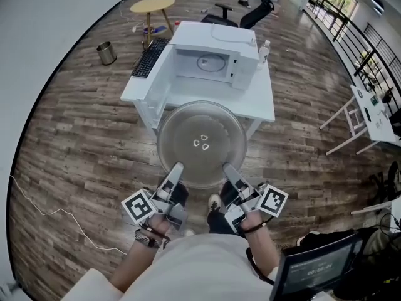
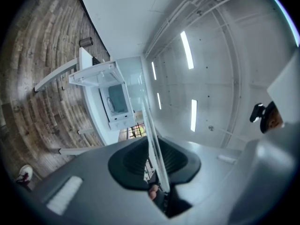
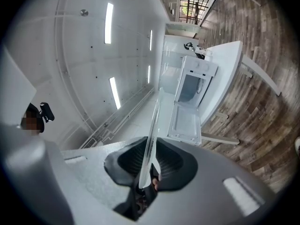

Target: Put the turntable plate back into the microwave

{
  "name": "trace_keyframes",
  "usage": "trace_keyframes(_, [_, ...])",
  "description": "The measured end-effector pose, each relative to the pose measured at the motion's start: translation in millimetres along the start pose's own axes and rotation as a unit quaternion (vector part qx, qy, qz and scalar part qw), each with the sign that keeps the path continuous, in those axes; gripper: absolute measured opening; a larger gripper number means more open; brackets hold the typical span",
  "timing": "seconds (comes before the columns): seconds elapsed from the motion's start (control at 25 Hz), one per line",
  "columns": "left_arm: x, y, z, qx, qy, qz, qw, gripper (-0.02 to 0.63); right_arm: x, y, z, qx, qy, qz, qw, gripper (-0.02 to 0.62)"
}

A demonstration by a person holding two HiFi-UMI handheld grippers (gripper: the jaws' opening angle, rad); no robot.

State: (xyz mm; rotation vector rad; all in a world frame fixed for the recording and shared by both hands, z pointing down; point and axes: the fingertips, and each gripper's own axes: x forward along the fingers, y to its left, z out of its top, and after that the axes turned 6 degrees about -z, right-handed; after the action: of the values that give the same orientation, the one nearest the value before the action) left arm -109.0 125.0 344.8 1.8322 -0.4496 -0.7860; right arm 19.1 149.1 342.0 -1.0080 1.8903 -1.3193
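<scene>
A round clear glass turntable plate (image 1: 202, 143) hangs level in the air, held by its near rim. My left gripper (image 1: 175, 170) is shut on the rim at the left, my right gripper (image 1: 229, 171) is shut on it at the right. In each gripper view the plate shows edge-on, as a thin glass line (image 2: 152, 139) (image 3: 151, 142) pinched between the dark pads. Ahead stands the white microwave (image 1: 216, 55) on a white table (image 1: 254, 105), its door (image 1: 156, 91) swung wide to the left and its cavity (image 1: 205, 63) showing. The microwave (image 2: 115, 100) (image 3: 192, 88) also appears in both gripper views.
A black keyboard (image 1: 149, 58) lies on the table's left part. A small yellow round table (image 1: 152, 5), a metal bin (image 1: 106, 52) and a black office chair (image 1: 250, 12) stand beyond on the wood floor. A white desk (image 1: 376, 115) is at the right; a cable (image 1: 44, 212) trails at left.
</scene>
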Motion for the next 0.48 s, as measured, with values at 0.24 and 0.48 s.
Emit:
trace_keyframes(0.24, [36,12,9,0.003,-0.003,0.005,1.0,0.064,19,-12,33,0.008,0.005,0.008,1.0,0.055])
trace_keyframes(0.48, [68,19,17,0.006,-0.011,0.003,0.9999,0.064,36,-18,64,0.006,0.013,0.01,1.0,0.055])
